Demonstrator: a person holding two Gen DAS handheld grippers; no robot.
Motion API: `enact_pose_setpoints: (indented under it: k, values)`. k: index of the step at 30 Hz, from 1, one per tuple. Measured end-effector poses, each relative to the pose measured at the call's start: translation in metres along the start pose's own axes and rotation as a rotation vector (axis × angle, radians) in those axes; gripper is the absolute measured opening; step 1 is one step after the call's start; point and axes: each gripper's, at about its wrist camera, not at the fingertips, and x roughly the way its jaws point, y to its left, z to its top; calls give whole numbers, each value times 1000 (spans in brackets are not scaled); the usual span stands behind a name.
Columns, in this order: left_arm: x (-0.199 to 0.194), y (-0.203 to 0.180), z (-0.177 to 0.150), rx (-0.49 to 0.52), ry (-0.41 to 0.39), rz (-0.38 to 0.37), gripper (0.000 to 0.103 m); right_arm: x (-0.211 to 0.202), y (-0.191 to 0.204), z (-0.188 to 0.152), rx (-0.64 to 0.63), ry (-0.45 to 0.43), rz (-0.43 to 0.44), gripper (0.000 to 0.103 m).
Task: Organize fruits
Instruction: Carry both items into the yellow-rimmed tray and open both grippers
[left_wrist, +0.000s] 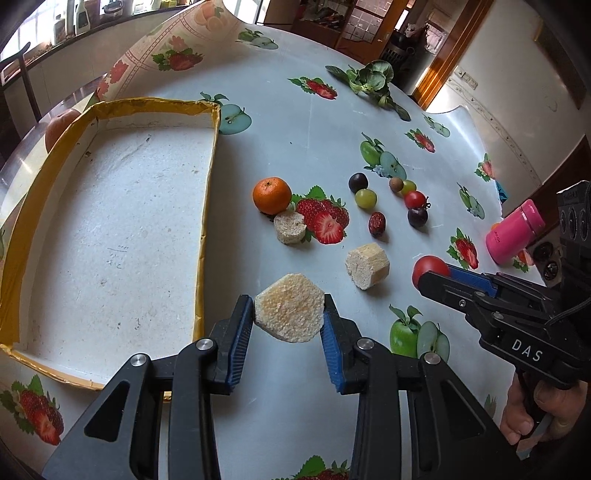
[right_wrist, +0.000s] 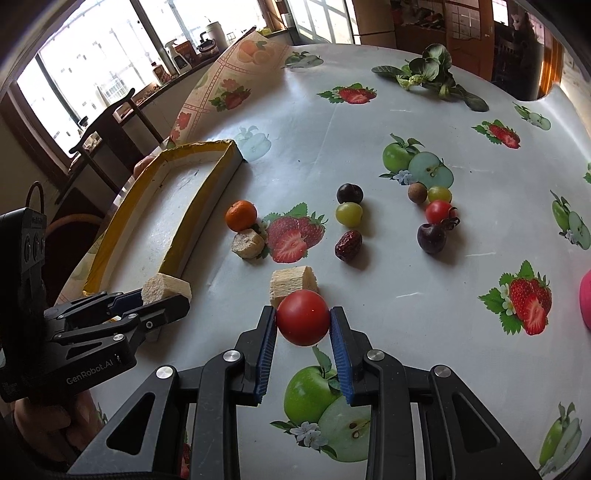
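My left gripper (left_wrist: 289, 308) is shut on a beige hexagonal foam block (left_wrist: 289, 314), held above the table just right of the yellow-rimmed white tray (left_wrist: 208, 177). It also shows in the right wrist view (right_wrist: 166, 295). My right gripper (right_wrist: 303, 314) is shut on a red tomato (right_wrist: 303, 322), also seen in the left wrist view (left_wrist: 430, 271). On the table lie a tangerine (left_wrist: 272, 195), two more foam blocks (left_wrist: 290, 227) (left_wrist: 367, 265), dark plums (left_wrist: 357, 182), green grapes (left_wrist: 365, 198), a red date (left_wrist: 377, 223) and a cherry tomato (left_wrist: 415, 199).
A pink bottle (left_wrist: 515, 230) lies at the right. Leafy greens (left_wrist: 371, 83) lie at the far side. The tablecloth's far left corner is folded up (left_wrist: 177, 48). An orange fruit (left_wrist: 61, 123) sits behind the tray. A chair (right_wrist: 107, 136) stands beyond the table.
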Motion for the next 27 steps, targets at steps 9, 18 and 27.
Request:
enact_pose_setpoints:
  k: [9,18,27]
  values:
    - [-19,15,-1,-26,-39,25,33,-5,24,1,-31,-8,18,30]
    - [-33,40,-1,-65,-65,56,33,-2,48,4,-67,-5,44,30]
    - [-46,86,2,-124,-89,114,33,8,90,14,-121,-7,106,30]
